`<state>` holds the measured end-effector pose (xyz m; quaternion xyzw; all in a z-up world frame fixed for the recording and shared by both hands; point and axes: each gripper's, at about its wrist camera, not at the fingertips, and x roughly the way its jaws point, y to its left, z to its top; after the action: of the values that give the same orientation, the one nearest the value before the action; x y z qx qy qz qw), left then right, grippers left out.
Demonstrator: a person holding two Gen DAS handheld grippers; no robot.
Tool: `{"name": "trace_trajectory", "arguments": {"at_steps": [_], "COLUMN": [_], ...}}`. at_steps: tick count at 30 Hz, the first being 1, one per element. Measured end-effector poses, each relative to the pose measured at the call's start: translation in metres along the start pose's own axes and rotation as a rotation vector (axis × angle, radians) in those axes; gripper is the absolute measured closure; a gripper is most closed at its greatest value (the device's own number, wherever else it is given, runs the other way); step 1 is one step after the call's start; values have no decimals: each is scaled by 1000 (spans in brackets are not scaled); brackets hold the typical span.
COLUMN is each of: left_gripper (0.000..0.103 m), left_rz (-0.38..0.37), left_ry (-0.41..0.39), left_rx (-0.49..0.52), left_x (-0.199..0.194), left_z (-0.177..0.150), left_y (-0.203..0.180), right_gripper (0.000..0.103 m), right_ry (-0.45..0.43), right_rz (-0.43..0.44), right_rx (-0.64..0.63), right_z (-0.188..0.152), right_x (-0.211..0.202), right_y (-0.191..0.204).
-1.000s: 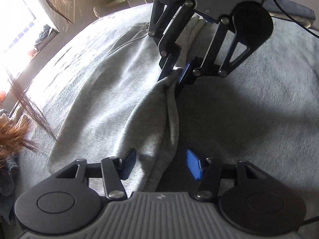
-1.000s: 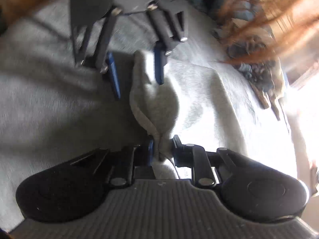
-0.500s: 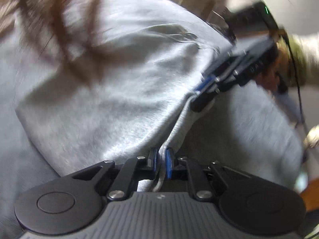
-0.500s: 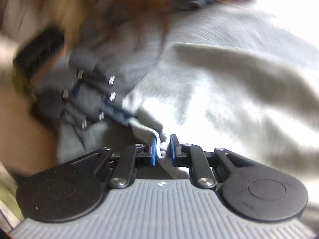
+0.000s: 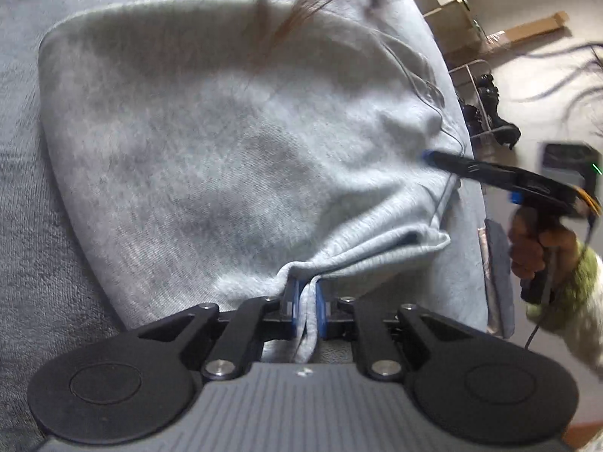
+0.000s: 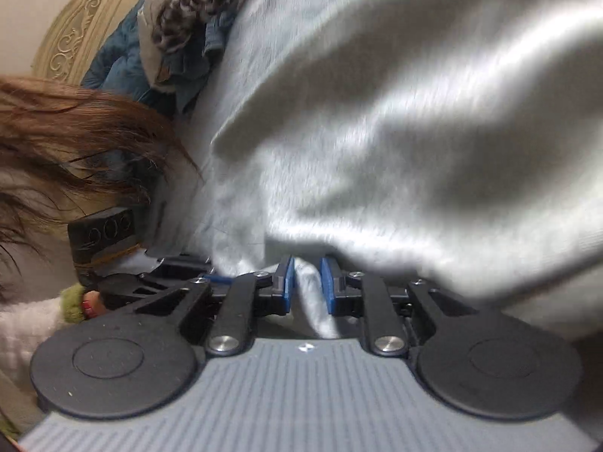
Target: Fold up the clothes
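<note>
A light grey sweat garment (image 5: 233, 143) lies spread on a grey bedspread (image 5: 34, 226). My left gripper (image 5: 305, 301) is shut on a bunched edge of the garment at the near side. In the left wrist view my right gripper (image 5: 427, 156) comes in edge-on from the right, held by a hand (image 5: 527, 248), its tip at the garment's right edge. The right wrist view is blurred: my right gripper (image 6: 307, 286) is shut on a fold of the garment (image 6: 395, 132), which billows above the fingers. The left gripper (image 6: 209, 277) sits close on the left there.
A pile of blue and patterned clothes (image 6: 169, 37) lies by a carved headboard (image 6: 71, 34). Brown hair (image 6: 75, 132) hangs into both views. A wire rack with dark shoes (image 5: 486, 105) stands on the floor beyond the bed's right edge.
My left gripper has gone from open around the garment's edge to shut on it. Both grippers have rolled and swung sideways, and the garment now lies spread wider between them.
</note>
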<state>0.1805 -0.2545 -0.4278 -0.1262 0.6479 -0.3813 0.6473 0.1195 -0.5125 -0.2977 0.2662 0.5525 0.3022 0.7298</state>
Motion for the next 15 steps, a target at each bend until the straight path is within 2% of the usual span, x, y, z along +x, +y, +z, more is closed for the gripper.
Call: {"name": "trace_trajectory", "arguments": {"at_steps": [2, 3, 5, 7, 10, 11, 13, 15], "left_gripper": [91, 91, 91, 91, 91, 91, 91, 91], "left_rz": [-12, -17, -23, -28, -34, -35, -35, -34], "left_ry": [3, 3, 2, 2, 3, 3, -3, -16], "left_rx": [-25, -33, -41, -47, -47, -42, -24, -15], "left_x": [2, 5, 10, 10, 10, 10, 10, 9], "left_z": [3, 4, 7, 6, 6, 5, 4, 1], "left_y": [5, 8, 13, 14, 16, 16, 16, 16], "right_gripper": [85, 85, 85, 85, 89, 89, 89, 93], "right_ry": [-173, -227, -265, -223, -85, -56, -49, -92], "right_rz": [-138, -180, -216, -197, -141, -147, -191, -230], "right_rx": [-128, -200, -341, -475, -691, -734, -734, -658], "right_z": [-4, -10, -24, -43, -77, -84, -85, -74], "right_x": [-28, -41, -51, -47, -31, -17, 3, 12], "right_y": [24, 38, 70, 96, 120, 123, 110, 87]}}
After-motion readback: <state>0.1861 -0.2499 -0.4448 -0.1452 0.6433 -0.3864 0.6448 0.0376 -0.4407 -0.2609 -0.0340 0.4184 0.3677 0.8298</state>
